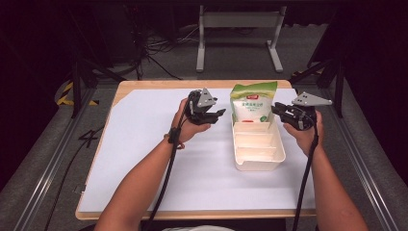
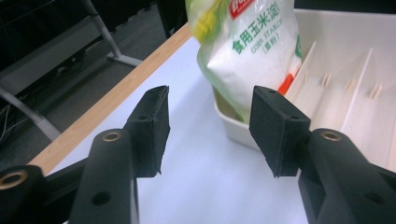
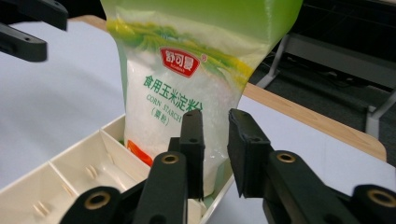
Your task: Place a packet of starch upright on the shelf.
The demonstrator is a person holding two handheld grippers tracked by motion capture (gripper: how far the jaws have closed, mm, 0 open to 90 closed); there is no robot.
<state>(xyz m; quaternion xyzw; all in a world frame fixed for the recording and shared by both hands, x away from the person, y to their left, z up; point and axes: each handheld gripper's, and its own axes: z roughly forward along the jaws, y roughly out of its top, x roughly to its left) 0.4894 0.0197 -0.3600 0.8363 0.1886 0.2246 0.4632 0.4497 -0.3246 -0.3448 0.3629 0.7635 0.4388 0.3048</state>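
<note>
A: High view first. Where does everything sit?

B: The green-and-clear plastic pouch of white corn starch (image 1: 252, 103) stands upright in the far compartment of the cream plastic divided tray (image 1: 258, 155), which rests on the white-covered counter (image 1: 144, 159). My left gripper (image 1: 217, 114) hangs just left of the pouch, apart from it; my right gripper (image 1: 278, 109) is just right of it.

A: And the left gripper view?

B: My jaws are spread with bare counter between them. The pouch (image 2: 250, 51) lies ahead and to the right, untouched.

A: The right gripper view?

B: The jaws stand slightly parted, pinching nothing; the pouch (image 3: 187, 93) rises just beyond them above the tray wall (image 3: 70, 163).

A: So how would you finish this well?

B: I judge the pouch placed. I'd back both grippers straight away from it, jaws apart, so nothing snags the film and tips it.
</note>
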